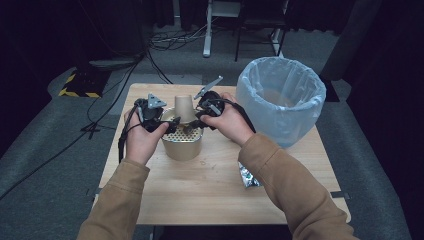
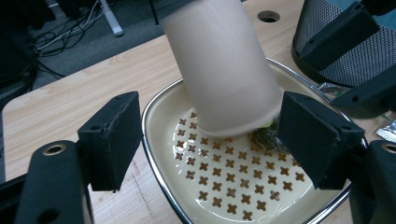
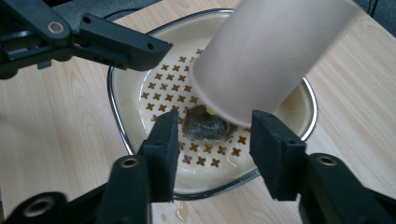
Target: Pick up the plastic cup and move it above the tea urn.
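Observation:
A beige paper cup [image 1: 184,107] stands mouth down and tilted on the perforated cream strainer [image 2: 224,186] of a gold metal container [image 1: 182,146]. A dark wet tea bag [image 3: 205,125] lies on the strainer under the cup's rim. My left gripper [image 2: 215,138] is open, its jaws wide on either side of the cup; one jaw is close against the rim, the other stands apart. My right gripper [image 3: 217,141] is open about halfway, its jaws either side of the tea bag without pressing on it. In the high view both grippers, left [image 1: 171,123] and right [image 1: 198,119], meet over the container.
A black mesh waste bin with a pale blue liner [image 1: 280,97] stands at the table's back right. A crumpled foil wrapper [image 1: 247,176] lies near my right forearm. A small wet spot [image 3: 180,212] is on the wood in front of the container. Cables trail off the table's left side.

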Demonstrator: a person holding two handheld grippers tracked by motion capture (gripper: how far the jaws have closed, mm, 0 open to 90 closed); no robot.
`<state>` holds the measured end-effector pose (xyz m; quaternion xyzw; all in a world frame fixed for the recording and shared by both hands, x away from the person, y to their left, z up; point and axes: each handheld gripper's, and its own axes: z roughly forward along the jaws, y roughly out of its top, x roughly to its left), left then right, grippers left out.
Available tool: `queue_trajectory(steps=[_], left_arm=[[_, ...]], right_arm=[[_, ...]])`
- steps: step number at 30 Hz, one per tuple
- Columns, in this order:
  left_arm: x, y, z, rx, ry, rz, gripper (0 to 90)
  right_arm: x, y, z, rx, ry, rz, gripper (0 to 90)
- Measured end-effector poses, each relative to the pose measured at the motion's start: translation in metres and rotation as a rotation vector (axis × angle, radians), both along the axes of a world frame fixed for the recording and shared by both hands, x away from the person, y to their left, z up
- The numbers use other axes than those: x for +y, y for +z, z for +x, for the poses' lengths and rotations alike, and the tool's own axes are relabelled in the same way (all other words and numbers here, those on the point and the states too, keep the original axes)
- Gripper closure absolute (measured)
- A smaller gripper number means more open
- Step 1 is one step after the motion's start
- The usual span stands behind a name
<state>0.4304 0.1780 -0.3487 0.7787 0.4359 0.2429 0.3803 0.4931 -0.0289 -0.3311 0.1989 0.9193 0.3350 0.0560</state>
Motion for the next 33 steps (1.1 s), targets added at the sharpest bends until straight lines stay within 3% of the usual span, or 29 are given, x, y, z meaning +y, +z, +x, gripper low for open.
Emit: queue_trajectory(steps=[4, 14, 16, 17, 18, 24, 25, 26, 27, 30, 33], left_arm=[[0.002, -0.001, -0.001, -0.002, 0.002, 0.005, 22.7], [0.006, -0.003, -0.005, -0.005, 0.004, -0.001, 22.7], [0.008, -0.004, -0.007, -0.006, 0.006, -0.005, 22.7], [0.010, -0.004, -0.008, -0.011, 0.005, 0.002, 22.7], [0.011, -0.005, -0.010, -0.007, 0.002, -0.005, 22.7], [0.025, -0.010, -0.022, -0.018, 0.013, -0.007, 22.6], [0.028, -0.010, -0.024, -0.009, 0.006, 0.002, 22.6], [0.031, -0.011, -0.026, -0.012, 0.011, 0.008, 22.7], [0.032, -0.013, -0.027, -0.015, 0.025, -0.015, 22.6], [0.039, -0.015, -0.030, -0.015, 0.030, -0.014, 22.6], [0.042, -0.018, -0.030, -0.014, 0.033, -0.008, 22.7]], right_arm=[[0.000, -0.002, 0.000, 0.001, -0.011, -0.002, 45.5], [-0.006, 0.001, 0.007, 0.000, -0.099, 0.061, 28.8], [-0.006, 0.001, 0.012, -0.016, -0.126, 0.080, 24.9], [-0.005, 0.000, 0.018, -0.017, -0.167, 0.100, 22.5], [-0.005, 0.000, 0.018, -0.017, -0.167, 0.100, 22.5], [0.004, -0.010, 0.044, 0.027, -0.285, 0.196, 15.2], [0.004, -0.010, 0.044, 0.027, -0.285, 0.196, 15.2], [0.006, -0.015, 0.051, 0.058, -0.291, 0.213, 15.0], [0.009, -0.017, 0.052, 0.089, -0.299, 0.241, 15.0], [0.014, -0.020, 0.053, 0.099, -0.295, 0.248, 15.5], [0.023, -0.024, 0.051, 0.070, -0.269, 0.205, 15.8]])
